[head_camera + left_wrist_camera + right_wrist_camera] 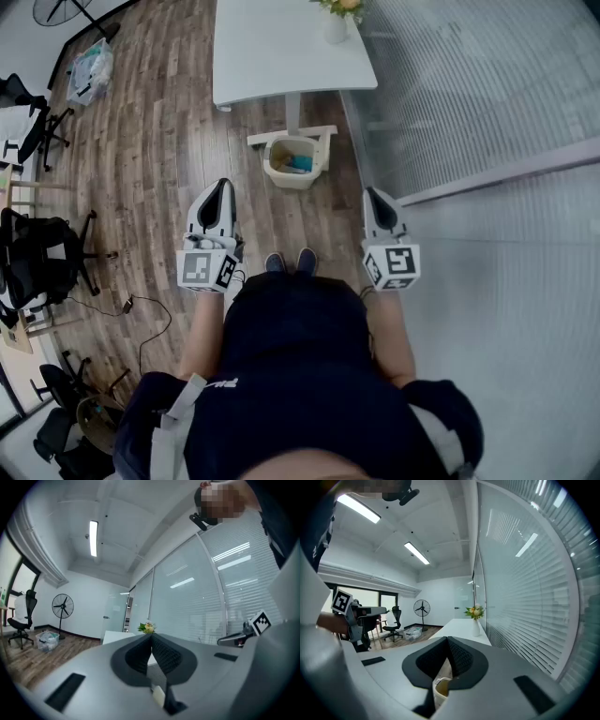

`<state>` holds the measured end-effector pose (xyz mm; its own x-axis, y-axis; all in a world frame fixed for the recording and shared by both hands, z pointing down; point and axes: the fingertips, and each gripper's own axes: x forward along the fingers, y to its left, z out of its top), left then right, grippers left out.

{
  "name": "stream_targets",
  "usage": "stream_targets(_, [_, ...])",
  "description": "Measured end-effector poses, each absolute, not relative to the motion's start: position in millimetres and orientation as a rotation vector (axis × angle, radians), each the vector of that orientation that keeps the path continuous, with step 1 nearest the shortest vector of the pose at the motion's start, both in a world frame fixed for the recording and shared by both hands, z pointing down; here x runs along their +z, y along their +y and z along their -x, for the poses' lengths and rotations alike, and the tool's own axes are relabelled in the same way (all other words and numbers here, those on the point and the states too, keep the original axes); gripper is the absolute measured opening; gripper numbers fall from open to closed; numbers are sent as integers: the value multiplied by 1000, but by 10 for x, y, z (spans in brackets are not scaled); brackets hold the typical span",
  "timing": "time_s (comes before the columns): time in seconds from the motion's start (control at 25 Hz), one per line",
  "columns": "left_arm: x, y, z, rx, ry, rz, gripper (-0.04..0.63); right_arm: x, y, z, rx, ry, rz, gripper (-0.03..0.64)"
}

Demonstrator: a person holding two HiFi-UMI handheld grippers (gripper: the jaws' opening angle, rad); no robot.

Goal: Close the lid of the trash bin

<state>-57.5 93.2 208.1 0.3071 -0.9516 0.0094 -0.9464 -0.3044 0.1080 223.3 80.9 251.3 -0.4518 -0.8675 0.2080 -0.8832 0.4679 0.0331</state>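
A cream trash bin (292, 161) stands open on the wooden floor beside the white table's foot, with its lid (324, 148) raised at the right side and something blue inside. The bin lies ahead of both grippers, and neither touches it. My left gripper (223, 184) is held level at the left with its jaws together and nothing between them (151, 635). My right gripper (371, 192) points slightly down at the right, shut and empty (446, 638). Below its jaws, the right gripper view shows the bin's rim (442, 687).
A white table (281, 47) with a vase of flowers (336, 21) stands behind the bin. A glass wall with blinds (469, 103) runs along the right. Office chairs (37, 253), a clear bag (89, 70) and a floor cable (141, 319) sit at the left. My shoes (289, 261) are between the grippers.
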Motion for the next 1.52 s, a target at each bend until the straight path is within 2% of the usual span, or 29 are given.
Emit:
stream_targets(0.56, [2287,838,761,20,-1791,-2512,8,2624,816,-2006,140,-2478,-1555,5])
stream_targets(1.52, [2698,1021,1022,-13,-1646,-2518,8,2950,983,-1717,217,-2425,-1567,6])
